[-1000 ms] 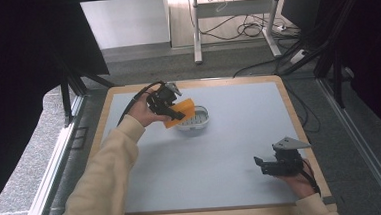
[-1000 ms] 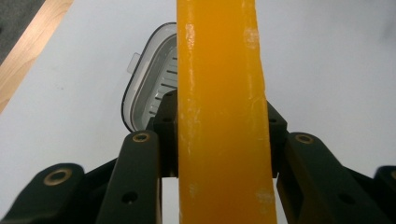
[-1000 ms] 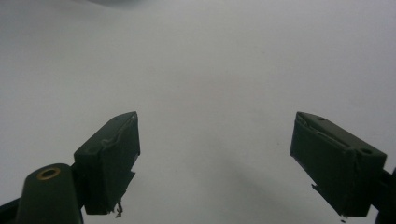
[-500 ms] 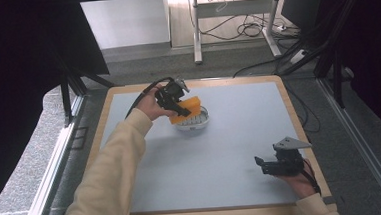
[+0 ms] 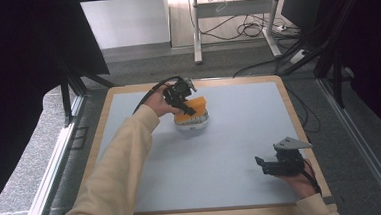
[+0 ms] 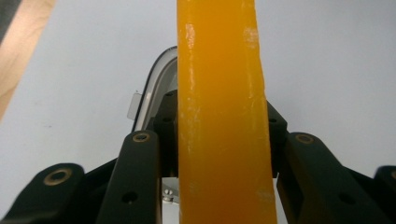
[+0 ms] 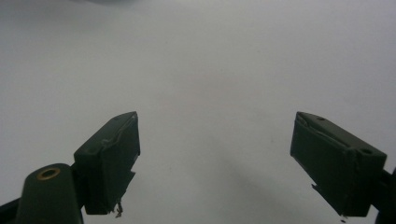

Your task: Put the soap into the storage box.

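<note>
Your left gripper [image 5: 181, 94] clamps its jaws on the orange sponge [image 5: 191, 109] just above the clear bowl [image 5: 191, 123] near the desk's far edge; setting it inside remains. Your right gripper [image 5: 277, 165] rests, jaws wide and empty, near the desk's near right corner.
</note>
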The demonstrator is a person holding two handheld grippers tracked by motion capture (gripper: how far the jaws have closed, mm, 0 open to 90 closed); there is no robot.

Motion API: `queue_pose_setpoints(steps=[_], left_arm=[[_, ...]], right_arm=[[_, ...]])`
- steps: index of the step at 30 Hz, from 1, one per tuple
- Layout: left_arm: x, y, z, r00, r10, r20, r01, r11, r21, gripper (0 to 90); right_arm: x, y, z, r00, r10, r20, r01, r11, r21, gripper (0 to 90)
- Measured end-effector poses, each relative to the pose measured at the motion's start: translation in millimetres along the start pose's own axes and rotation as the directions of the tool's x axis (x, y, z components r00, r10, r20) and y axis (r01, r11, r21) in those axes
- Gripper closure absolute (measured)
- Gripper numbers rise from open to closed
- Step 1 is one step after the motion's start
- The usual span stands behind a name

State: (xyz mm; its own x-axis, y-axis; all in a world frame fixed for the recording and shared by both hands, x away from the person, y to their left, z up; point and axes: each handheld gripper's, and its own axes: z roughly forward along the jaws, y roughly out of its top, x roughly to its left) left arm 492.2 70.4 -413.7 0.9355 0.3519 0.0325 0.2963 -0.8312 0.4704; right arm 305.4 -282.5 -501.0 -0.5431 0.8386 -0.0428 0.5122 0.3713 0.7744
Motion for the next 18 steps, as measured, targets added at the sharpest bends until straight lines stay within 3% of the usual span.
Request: queue_pose_setpoints(steps=[7,18], left_arm=[[6.1,0.3,10.9,0.9994,0.003,0.033,-0.003,1.0,0.0,61.9],[15.4,3.0,22.6,0.9957,0.041,0.083,-0.042,0.999,0.015,61.9]], right_arm=[[0.5,-0.3,0.2,1.0,0.001,0.002,-0.001,1.0,0.005,16.1],[-0.9,-0.9,0.5,1.0,0.006,0.006,-0.006,1.0,0.007,16.1]])
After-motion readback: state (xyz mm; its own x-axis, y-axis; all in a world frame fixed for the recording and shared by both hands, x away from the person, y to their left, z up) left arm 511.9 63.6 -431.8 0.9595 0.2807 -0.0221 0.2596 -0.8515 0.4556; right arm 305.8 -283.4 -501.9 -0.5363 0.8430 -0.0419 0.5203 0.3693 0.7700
